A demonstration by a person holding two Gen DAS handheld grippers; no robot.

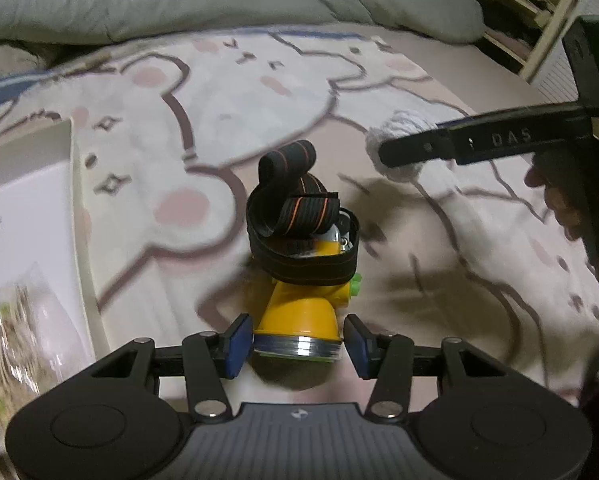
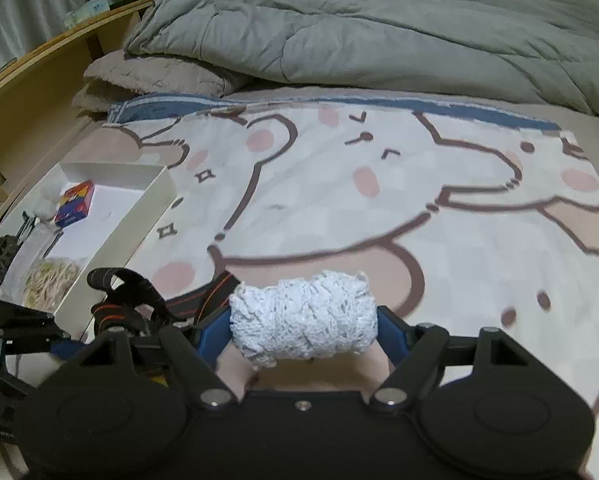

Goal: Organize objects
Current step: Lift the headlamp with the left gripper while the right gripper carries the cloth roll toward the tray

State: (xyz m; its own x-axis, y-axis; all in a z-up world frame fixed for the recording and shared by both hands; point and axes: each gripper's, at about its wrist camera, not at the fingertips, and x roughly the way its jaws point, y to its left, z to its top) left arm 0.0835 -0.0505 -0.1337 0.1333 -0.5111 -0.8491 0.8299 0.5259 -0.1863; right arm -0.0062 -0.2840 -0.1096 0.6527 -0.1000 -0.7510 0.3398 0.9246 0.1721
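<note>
We see a shallow white tray [image 2: 155,196] lying on the bed at the left, its long wall running beside the printed blanket [image 2: 379,208]. Inside it sit a small colourful box [image 2: 75,203] toward the far end, a clear packet of pale shreds [image 2: 53,280] nearer us, and some dark items at the left edge that we cannot make out. Our left gripper [image 1: 298,343] pinches a yellow headlamp [image 1: 299,312] by its silver-rimmed lens end, blue pads against both sides, with the black-and-orange strap [image 1: 299,216] coiled on top; it is held over the blanket just to the right of the tray wall. Our right gripper [image 2: 303,330] is clamped on a roll of white lace [image 2: 303,320], the roll lying crosswise between the blue pads and held above the blanket. In the left wrist view the right gripper comes in from the right with the roll beyond and to the right of the headlamp, apart from it. The two tools are near each other, the left one between the right one and the tray. A rumpled grey duvet [image 2: 379,28] is heaped along the far side of the bed, and a wooden bed frame [image 2: 31,92] runs behind the tray. The blanket ahead lies flat and bare across its middle and right.
</note>
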